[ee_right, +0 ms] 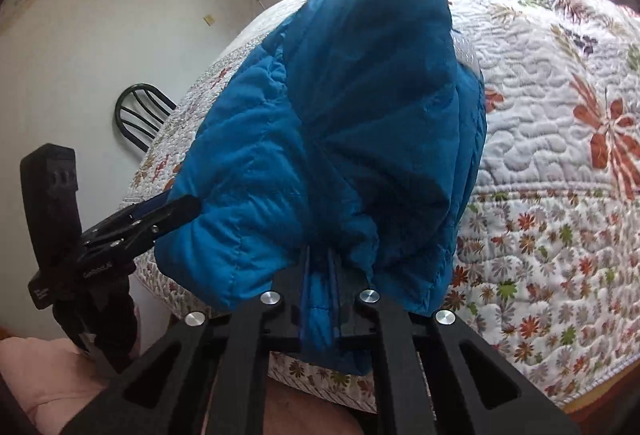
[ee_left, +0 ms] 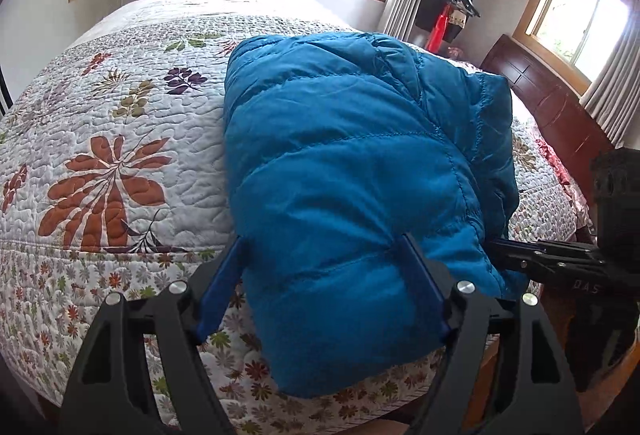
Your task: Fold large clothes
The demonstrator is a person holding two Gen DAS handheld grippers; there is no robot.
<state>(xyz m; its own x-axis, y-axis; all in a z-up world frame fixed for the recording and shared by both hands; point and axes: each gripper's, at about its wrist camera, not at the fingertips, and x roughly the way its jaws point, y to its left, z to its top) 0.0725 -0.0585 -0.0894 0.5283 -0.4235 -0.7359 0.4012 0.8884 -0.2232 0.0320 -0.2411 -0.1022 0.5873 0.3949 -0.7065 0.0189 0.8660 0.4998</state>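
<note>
Two grippers work one blue puffer jacket (ee_left: 352, 171) lying folded into a thick bundle at the near edge of the quilted bedspread (ee_left: 120, 139). The right gripper (ee_right: 320, 267) is pinched tight on the jacket's bunched near hem, while the left gripper (ee_left: 324, 255) stands wide astride the bundle's near corner, pads not visibly pressing. The fold looks nearly finished; next, probably, the left must close on the bundle before any lift or tuck.
</note>
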